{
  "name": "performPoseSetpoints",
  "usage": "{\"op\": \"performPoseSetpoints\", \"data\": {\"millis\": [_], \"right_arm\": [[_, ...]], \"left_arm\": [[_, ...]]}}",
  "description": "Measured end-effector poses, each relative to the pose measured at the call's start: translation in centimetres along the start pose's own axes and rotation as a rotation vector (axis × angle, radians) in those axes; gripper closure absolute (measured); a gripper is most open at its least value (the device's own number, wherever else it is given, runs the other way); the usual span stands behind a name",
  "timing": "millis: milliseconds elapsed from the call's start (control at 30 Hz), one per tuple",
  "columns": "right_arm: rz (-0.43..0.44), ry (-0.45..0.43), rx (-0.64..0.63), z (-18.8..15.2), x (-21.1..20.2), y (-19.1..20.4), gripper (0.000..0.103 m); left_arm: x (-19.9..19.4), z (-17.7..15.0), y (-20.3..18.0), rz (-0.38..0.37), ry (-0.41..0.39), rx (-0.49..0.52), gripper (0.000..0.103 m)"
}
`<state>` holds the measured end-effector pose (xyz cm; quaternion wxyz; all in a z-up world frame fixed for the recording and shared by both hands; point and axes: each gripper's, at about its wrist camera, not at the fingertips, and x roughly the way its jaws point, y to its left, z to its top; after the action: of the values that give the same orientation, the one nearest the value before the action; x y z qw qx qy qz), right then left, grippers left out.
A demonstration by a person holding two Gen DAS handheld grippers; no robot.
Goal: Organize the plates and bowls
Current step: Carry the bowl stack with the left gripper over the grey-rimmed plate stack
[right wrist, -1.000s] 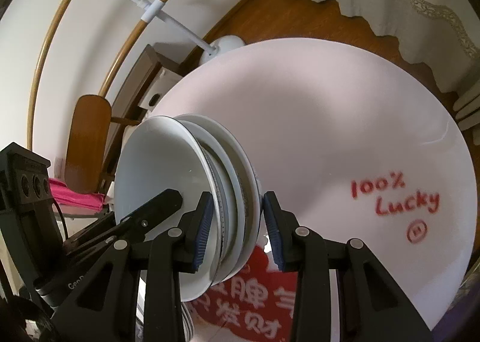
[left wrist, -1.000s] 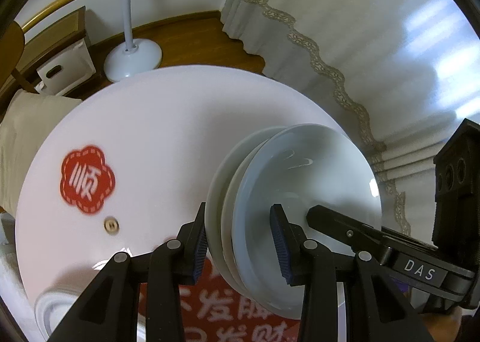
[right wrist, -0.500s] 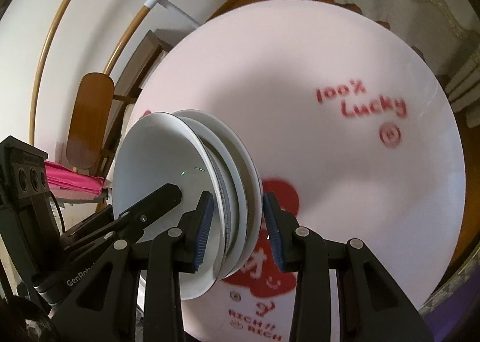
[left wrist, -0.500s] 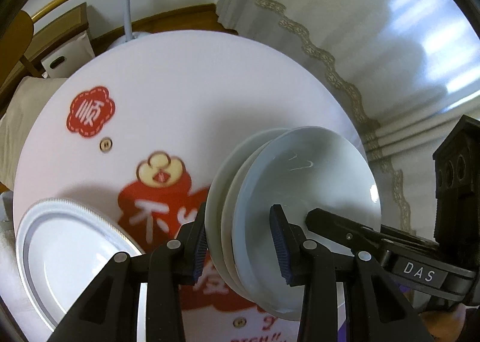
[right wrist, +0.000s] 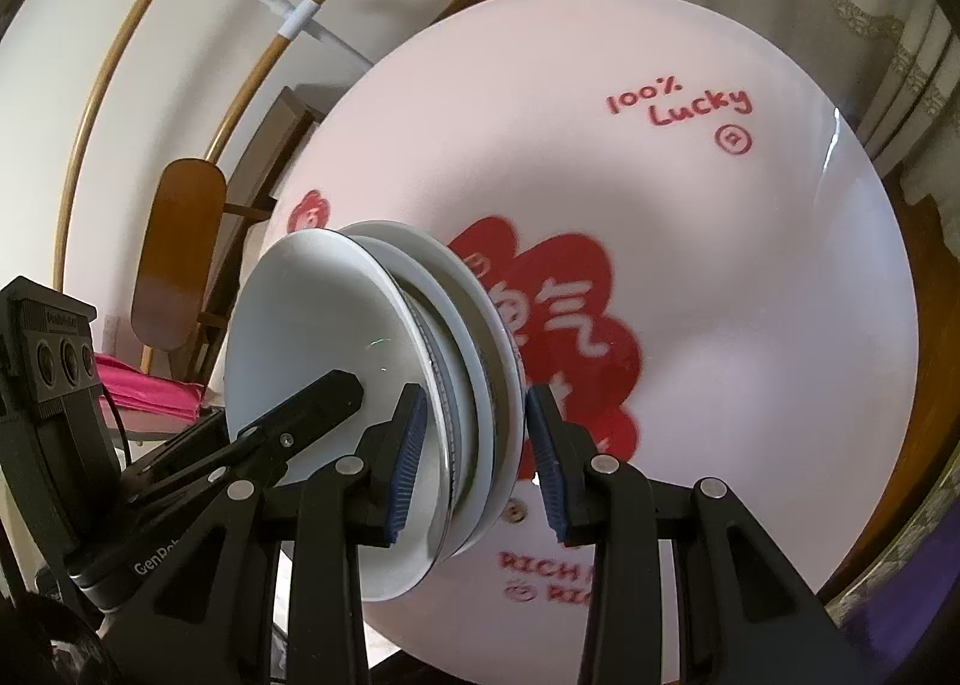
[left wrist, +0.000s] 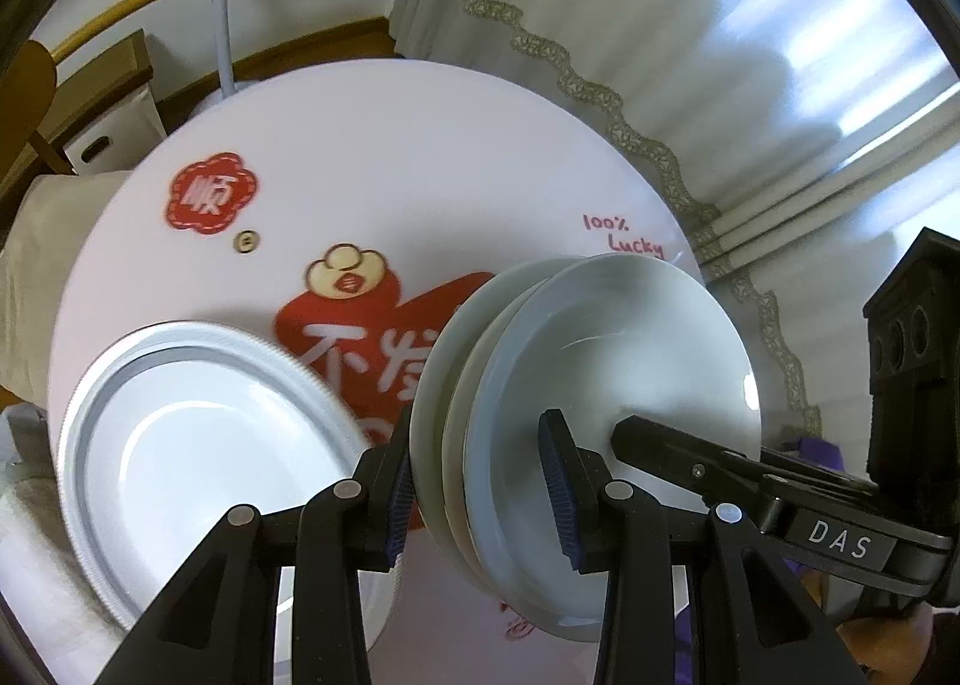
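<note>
Stack: three or so white bowls or deep plates nested together (left wrist: 600,385), held off the table (left wrist: 420,144) and tipped nearly on edge, well above the printed cloth.
Left gripper: its jaws (left wrist: 480,499) are narrow and clamped across the stack's rim, one blue pad on the outer face, one inside the top dish.
Right gripper: it (right wrist: 477,457) pinches the opposite rim the same way, narrow, with the dishes filling the gap; the left pad presses inside the top dish, though the right pad seems to stand a hair off the outermost rim (hard to be sure through the fisheye).
Big plate: a wide ribbed-rim plate (left wrist: 198,445) lies flat on the table at the near left edge, just beside and below the carried stack.
Risk, slip: the dishes are glazed and only squeezed at two rim points; with the stack so tilted, an inner dish could slide out from between its neighbours if either clamp eases.
Risk, uneven hands: should one hand lead the other, the rims would twist between the pads and the nest could fan open.
Risk, landing: brought down edge-first onto the big plate, the lowest rim would strike hard and might chip (level it first).
Risk, edge: the big plate sits close to the table's rim, so a nudge on set-down might push it off.
</note>
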<state>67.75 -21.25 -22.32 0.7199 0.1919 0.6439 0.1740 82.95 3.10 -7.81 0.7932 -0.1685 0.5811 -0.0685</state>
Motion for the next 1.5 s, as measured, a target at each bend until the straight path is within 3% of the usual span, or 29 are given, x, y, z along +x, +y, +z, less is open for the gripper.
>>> {"op": "performPoseSetpoints", "data": {"millis": [300,633,1067,1500], "right_arm": [[0.018,-0.032,-0.045,-2.3,0.2,4.9,0.068],[0.046,0.012,-0.126,-3.8,3.1,9.9,0.068],[0.022,0.091,-0.156,-4.7,7.5,11.4,0.068],[0.004,0.126,-0.149,-4.5,9.4,11.1,0.068]], "left_arm": [[-6.1,-2.5,3.7,0.014,-0.057,-0.011,0.069],[-10.7,-5.4,9.5,0.055,-0.085,-0.099,0.069],[-10.5,-7.5,12.1,0.065,-0.032,-0.176,0.069],[-7.7,-6.4,12.7,0.072,0.002,-0.191,0.069]]}}
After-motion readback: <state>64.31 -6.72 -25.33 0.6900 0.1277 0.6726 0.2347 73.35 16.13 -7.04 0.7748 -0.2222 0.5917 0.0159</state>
